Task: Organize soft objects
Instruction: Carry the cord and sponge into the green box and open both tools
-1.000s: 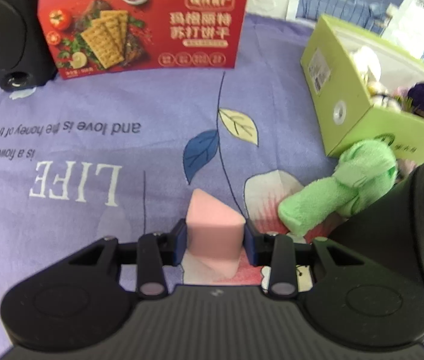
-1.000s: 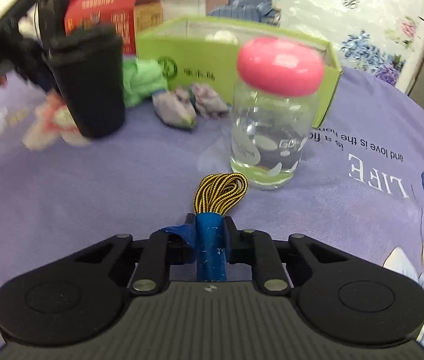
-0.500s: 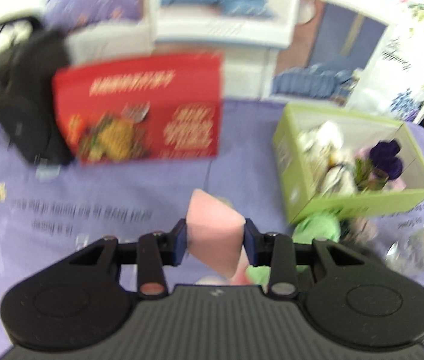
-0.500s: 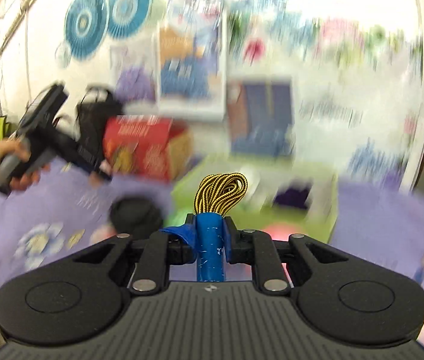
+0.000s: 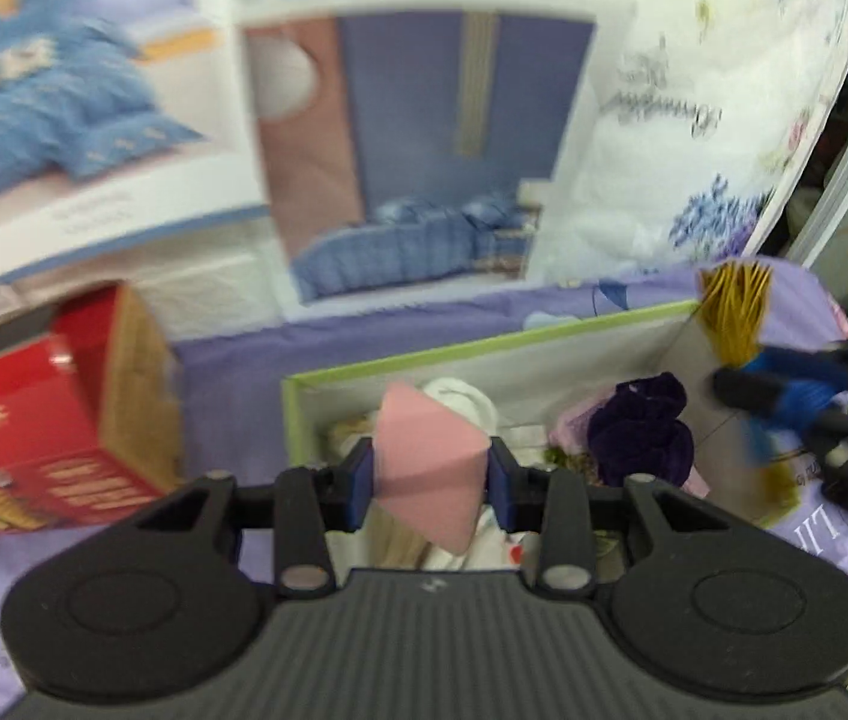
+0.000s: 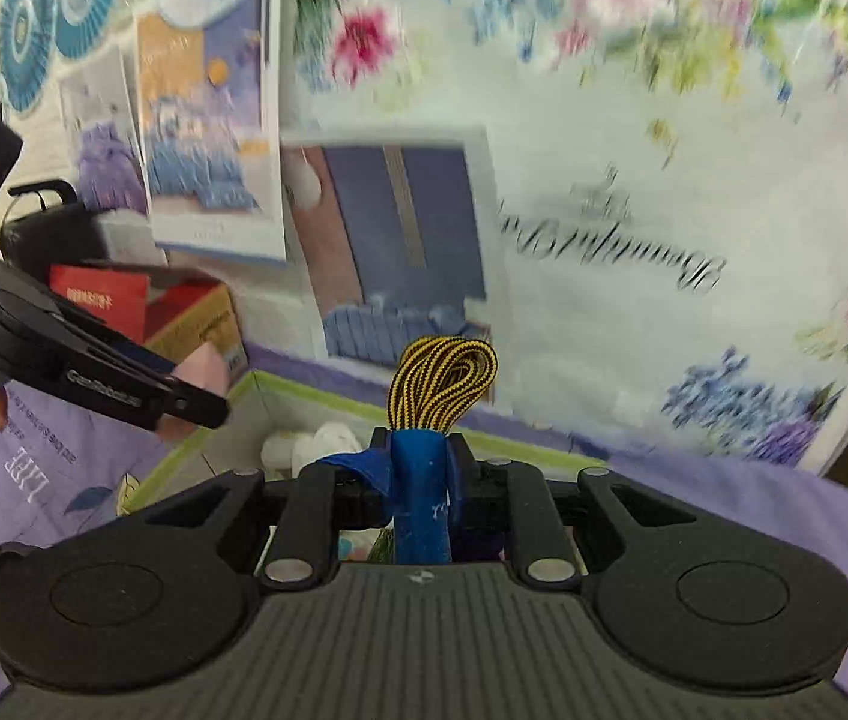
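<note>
My left gripper (image 5: 430, 474) is shut on a pink wedge sponge (image 5: 427, 468) and holds it over the near left part of the green box (image 5: 484, 348). The box holds white soft items (image 5: 460, 408) and a dark purple cloth (image 5: 643, 432). My right gripper (image 6: 420, 480) is shut on a yellow-black cord bundle (image 6: 442, 381) wrapped in blue tape, above the box (image 6: 195, 450). That bundle shows in the left wrist view (image 5: 736, 315) over the box's right end. The left gripper with the sponge (image 6: 204, 369) shows at the left of the right wrist view.
A red cracker box (image 5: 33, 438) stands left of the green box on the purple printed tablecloth (image 5: 231, 372). Bedding packages and posters (image 5: 424, 150) stand against the wall behind. A black speaker (image 6: 51, 234) sits at the far left.
Both grippers have lifted off the table and moved over the green box, each still holding its item. The views now tilt up toward the back wall.
</note>
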`<state>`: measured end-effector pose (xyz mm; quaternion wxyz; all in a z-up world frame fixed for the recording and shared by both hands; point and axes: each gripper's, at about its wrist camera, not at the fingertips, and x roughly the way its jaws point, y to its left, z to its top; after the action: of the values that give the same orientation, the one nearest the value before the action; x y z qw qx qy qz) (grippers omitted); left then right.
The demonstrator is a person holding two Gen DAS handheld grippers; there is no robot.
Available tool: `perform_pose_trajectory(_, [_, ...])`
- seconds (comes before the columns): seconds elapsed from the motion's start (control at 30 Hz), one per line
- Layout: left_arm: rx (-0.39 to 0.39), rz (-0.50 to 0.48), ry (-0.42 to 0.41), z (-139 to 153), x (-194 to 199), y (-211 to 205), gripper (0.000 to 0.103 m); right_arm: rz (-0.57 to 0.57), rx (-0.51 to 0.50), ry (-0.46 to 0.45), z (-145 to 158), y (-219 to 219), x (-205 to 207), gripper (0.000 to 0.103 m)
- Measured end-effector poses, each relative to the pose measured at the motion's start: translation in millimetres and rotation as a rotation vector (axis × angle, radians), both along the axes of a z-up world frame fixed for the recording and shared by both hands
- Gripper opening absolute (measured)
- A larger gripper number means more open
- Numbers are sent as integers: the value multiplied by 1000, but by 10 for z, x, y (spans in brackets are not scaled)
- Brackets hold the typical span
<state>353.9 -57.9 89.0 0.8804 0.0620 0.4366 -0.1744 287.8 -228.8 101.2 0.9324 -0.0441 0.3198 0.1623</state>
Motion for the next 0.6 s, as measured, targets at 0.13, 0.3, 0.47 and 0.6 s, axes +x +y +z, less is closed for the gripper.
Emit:
perform_pose_trajectory(0.13, [62,0,19,-271,135,-143,38,86,8,78,-212,185,225,0])
perform_pose_trajectory(0.3, [77,-10,82,-465,290,-107,69,54,44,126,-374,185,386,12])
perform_pose_trajectory(0.47, [76,16,70,-448,280,-41,69,12,42,100,-394,70,343,17])
perform_pose_trajectory(0.6, [87,11,39,-366,138,-34,69,-19,52,89,-326,-4,276,22])
